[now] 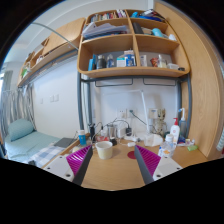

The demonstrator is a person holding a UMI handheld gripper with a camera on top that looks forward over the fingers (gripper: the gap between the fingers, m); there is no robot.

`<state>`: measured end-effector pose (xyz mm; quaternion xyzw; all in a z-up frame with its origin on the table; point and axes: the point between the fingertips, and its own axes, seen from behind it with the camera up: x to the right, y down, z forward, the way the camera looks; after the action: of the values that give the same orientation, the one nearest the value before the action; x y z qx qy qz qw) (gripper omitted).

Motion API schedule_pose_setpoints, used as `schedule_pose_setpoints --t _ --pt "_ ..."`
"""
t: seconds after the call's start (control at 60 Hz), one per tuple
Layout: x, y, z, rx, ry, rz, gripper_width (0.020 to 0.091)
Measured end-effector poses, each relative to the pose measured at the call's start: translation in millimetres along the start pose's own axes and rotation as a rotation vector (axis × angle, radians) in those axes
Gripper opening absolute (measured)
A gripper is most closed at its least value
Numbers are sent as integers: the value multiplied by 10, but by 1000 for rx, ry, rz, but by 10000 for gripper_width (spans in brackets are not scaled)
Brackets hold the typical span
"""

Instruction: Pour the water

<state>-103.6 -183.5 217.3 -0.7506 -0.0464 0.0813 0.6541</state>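
The gripper [112, 165] has its fingers [148, 160] apart, holding nothing. A white cup [104, 149] stands on the wooden table [112, 172] just ahead, between them, slightly left. A kettle [120, 129] sits farther back.

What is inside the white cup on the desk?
The white cup stands on the wooden desk just ahead of the open gripper. Its rim shows, but its wall hides whatever is inside.

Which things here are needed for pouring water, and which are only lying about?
For the job: white cup just ahead of the open gripper; kettle behind it.

Lying about: spray bottle, shelf with boxes, bed.
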Motion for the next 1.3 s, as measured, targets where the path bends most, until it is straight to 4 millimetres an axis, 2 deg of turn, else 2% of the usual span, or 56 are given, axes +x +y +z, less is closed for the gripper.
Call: schedule_pose_setpoints --t 0.067,0.117,0.15,0.167,0.183,0.283,0.383,0.467,0.55,0.733,0.917,1.0,1.067,1.167,1.3 --pt "47 121 -41 -11 -15 -2 860" --pt "164 258 -80 -17 -12 -6 860" --pt "297 354 -111 -21 5 -13 861" --pt "364 316 -50 -21 21 -16 861" --pt "446 454 -116 -20 39 -20 863" --pt "889 677 -219 -24 126 -50 863" --pt "1310 758 -252 -4 188 -62 864" --pt "1610 757 -161 34 222 -106 861" --pt "1853 808 31 37 236 -96 860" --pt "2004 823 503 19 173 28 854" --pt "2065 742 796 32 158 32 762" --pt "2085 766 908 24 170 -3 660" --pt "2058 810 974 16 165 -22 541" --pt "2069 789 996 33 184 -48 496" --pt "2057 771 1033 39 207 -85 384"
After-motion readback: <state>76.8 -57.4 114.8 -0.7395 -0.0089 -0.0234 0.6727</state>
